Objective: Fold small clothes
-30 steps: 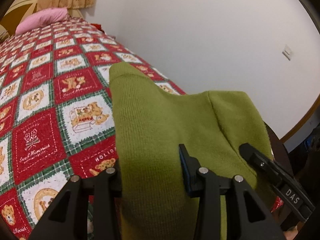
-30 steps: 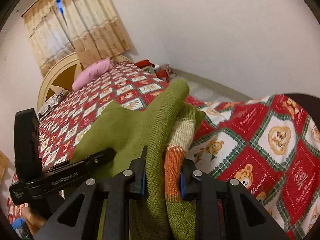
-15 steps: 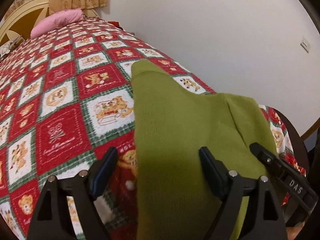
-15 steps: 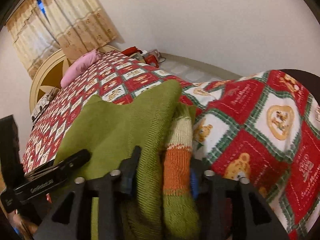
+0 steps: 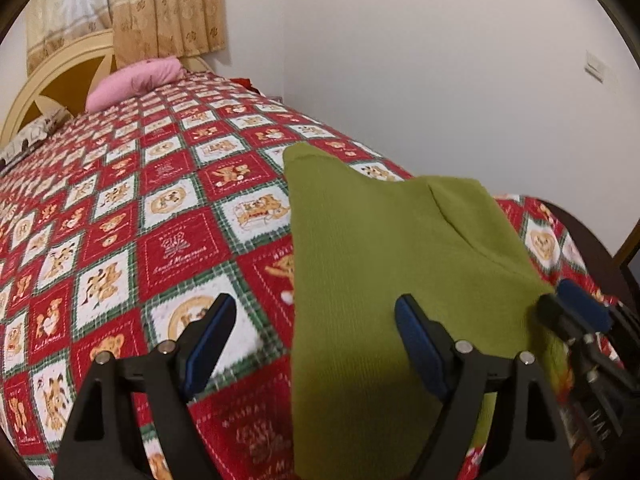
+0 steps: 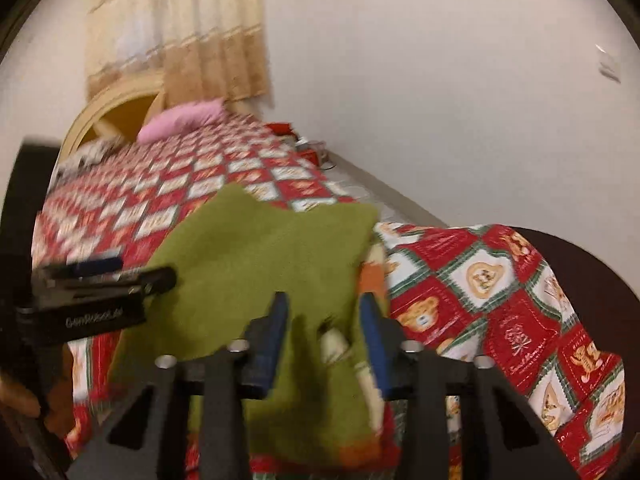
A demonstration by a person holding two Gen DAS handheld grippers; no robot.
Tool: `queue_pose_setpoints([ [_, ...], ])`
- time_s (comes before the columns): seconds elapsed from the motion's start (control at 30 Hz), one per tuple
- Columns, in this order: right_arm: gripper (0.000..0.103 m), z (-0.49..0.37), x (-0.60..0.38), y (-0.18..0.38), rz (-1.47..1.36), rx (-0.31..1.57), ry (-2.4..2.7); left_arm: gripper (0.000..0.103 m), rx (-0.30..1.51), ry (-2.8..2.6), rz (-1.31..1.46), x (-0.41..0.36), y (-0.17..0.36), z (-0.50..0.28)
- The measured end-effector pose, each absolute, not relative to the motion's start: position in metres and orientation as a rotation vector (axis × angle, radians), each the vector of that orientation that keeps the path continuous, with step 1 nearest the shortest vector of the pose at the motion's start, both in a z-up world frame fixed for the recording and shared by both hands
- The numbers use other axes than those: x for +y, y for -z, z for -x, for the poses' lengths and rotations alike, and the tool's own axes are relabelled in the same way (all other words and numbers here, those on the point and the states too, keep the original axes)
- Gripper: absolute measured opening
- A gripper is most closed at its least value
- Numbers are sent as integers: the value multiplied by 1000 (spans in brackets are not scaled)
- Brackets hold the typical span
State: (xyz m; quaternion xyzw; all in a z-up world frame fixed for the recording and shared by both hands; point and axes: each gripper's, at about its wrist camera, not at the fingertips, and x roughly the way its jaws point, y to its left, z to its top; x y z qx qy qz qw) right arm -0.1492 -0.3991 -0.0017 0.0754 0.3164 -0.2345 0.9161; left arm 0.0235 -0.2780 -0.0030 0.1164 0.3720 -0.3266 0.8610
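A small olive-green knitted garment [image 5: 384, 248] lies folded flat on the red patchwork bedspread [image 5: 168, 220]. My left gripper [image 5: 312, 316] is open, its jaws wide apart above the garment's near left edge, not holding it. In the right wrist view the garment [image 6: 256, 256] shows orange and cream stripes at its right edge. My right gripper [image 6: 324, 316] is open, its blue pads on either side of the garment's near edge without pinching it. The left gripper's tip also shows in the right wrist view [image 6: 132, 276].
A pink pillow [image 5: 132, 80] and a cream headboard [image 5: 48, 76] are at the far end of the bed. A white wall [image 5: 440, 60] runs along the right side. A dark wooden footboard [image 6: 592, 272] curves at the near right corner.
Both grippers have opened and let go of the garment, which now lies flat on the bed. Both have drawn back and lifted a little.
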Motion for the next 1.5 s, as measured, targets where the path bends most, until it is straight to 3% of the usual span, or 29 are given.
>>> queue_pose_setpoints([
  [0.4,35,174,-409,34,-279,789,494,94,792,663,-314,-255,31,-4],
  [0.53,35,197,-398,21,-281,806,507,95,780,659,-331,-244,25,9],
  [0.67,35,228,-380,-14,-240,703,525,95,727,642,-362,-233,13,26],
  [0.73,40,241,-372,-31,-219,643,552,96,711,649,-362,-228,4,33],
  [0.8,62,251,-366,-45,-226,578,570,103,702,652,-347,-221,-2,38],
  [0.83,64,252,-365,-50,-230,559,572,103,696,645,-333,-217,-9,42],
  [1.07,66,263,-348,-73,-231,456,549,103,605,648,-257,-193,-38,62],
  [1.27,74,280,-331,-88,-178,338,568,103,567,681,-172,-182,-53,75],
  [1.5,75,280,-321,-92,-142,329,573,103,493,662,-203,-178,-60,93],
])
